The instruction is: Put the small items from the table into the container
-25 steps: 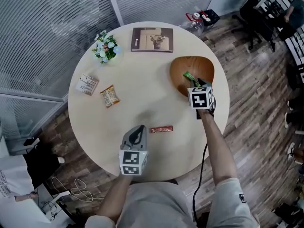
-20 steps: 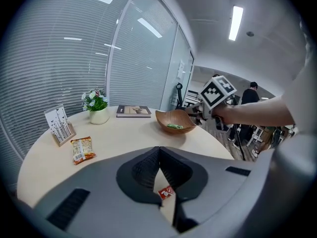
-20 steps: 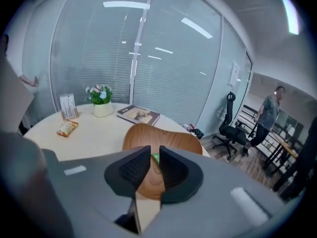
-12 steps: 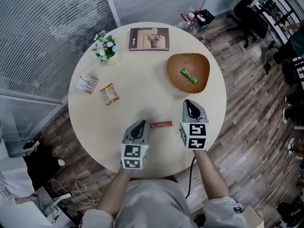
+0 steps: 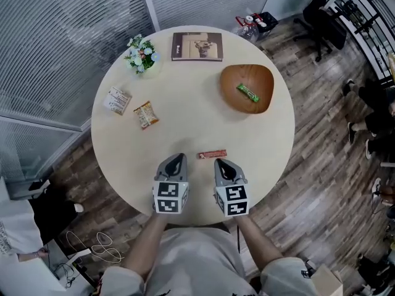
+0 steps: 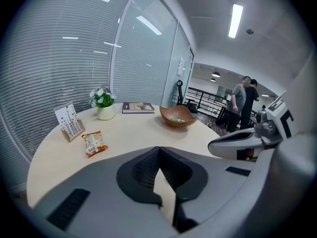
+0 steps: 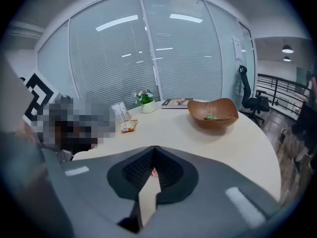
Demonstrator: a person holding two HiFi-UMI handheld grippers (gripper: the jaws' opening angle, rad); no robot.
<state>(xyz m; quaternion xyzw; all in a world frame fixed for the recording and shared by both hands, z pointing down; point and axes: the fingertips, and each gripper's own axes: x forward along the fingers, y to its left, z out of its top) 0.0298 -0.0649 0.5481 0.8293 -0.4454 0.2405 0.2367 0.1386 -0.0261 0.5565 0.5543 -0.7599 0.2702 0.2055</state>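
Observation:
A wooden bowl (image 5: 247, 88) stands at the table's far right with a green packet (image 5: 247, 92) lying in it. A red snack bar (image 5: 212, 155) lies near the front, just beyond and between both grippers. An orange snack packet (image 5: 146, 114) and a white packet (image 5: 117, 100) lie at the left. My left gripper (image 5: 176, 159) is shut and empty, its tip left of the bar. Beside it my right gripper (image 5: 223, 163) is shut with nothing held. In the right gripper view the bowl (image 7: 214, 113) sits far ahead of the shut jaws (image 7: 154, 148). The left gripper view shows its jaws (image 6: 158, 150) closed.
A small flower pot (image 5: 141, 54) and a book (image 5: 197, 46) sit at the table's far side. Glass walls with blinds stand behind the table. Office chairs and people (image 6: 245, 103) are off to the right on the wooden floor.
My right gripper left the green packet in the bowl, closed, and drew back to the front edge beside the left gripper. The left gripper shifted slightly.

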